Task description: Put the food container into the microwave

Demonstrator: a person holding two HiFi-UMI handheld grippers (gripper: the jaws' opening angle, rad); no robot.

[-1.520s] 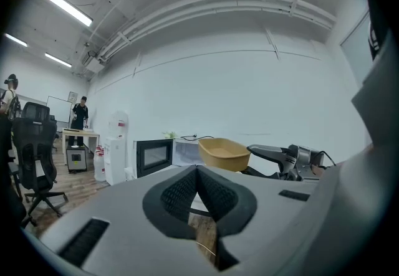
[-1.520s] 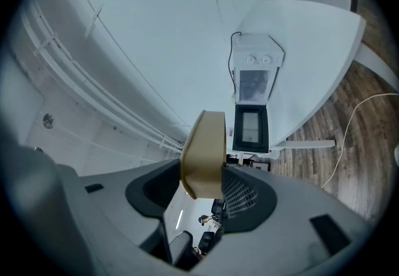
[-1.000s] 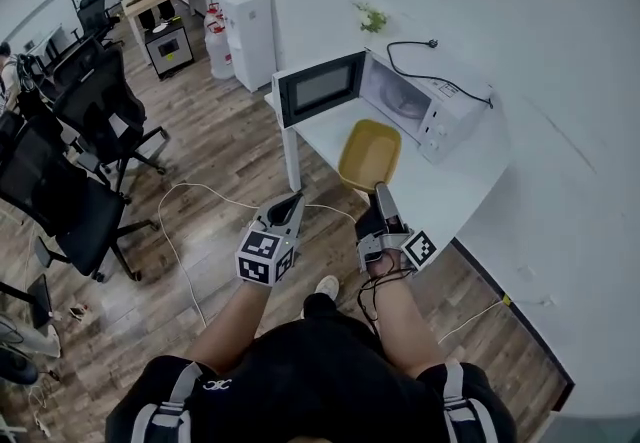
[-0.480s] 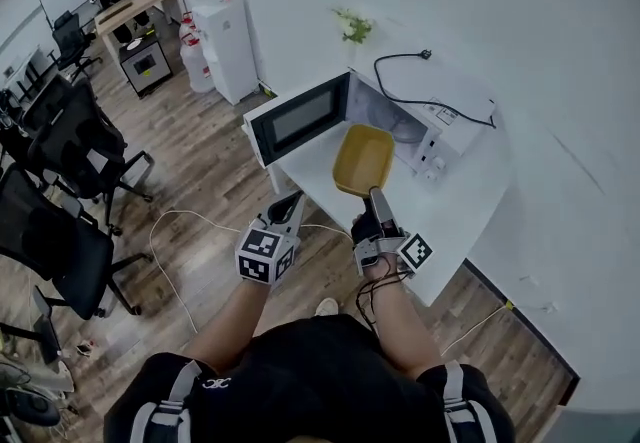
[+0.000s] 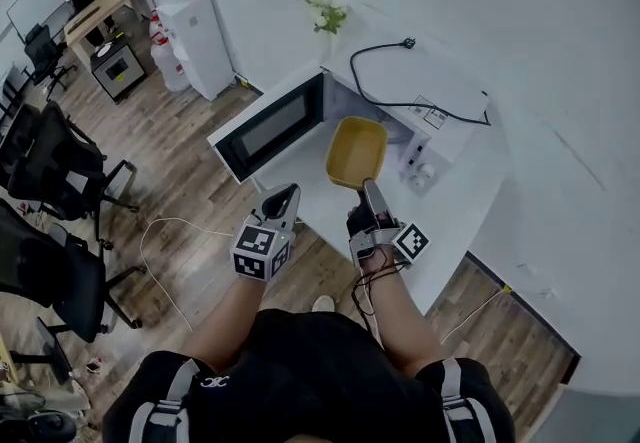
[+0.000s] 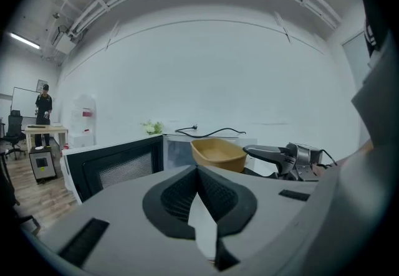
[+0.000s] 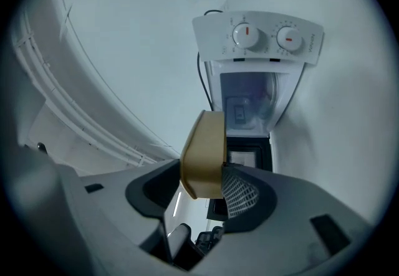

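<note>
The right gripper (image 5: 368,187) pinches the container (image 5: 355,151) by its near rim. The open microwave (image 5: 420,81) cavity lies directly ahead, just beyond the container. The left gripper (image 5: 283,199), pressed together and empty, hangs alongside to the left.

Water dispenser (image 5: 195,26) by wall; office chairs (image 5: 55,171) on wood floor (image 5: 190,201); plant (image 5: 327,14); black cord (image 5: 404,43).

An office, pantry corner.
Black swivel chairs (image 5: 60,171) along the left edge; whiteboard (image 5: 30,1) and desk (image 5: 105,6) at upper left; water dispenser (image 5: 195,26) near them; microwave (image 5: 400,121) on a white table (image 5: 470,201), centre.
</note>
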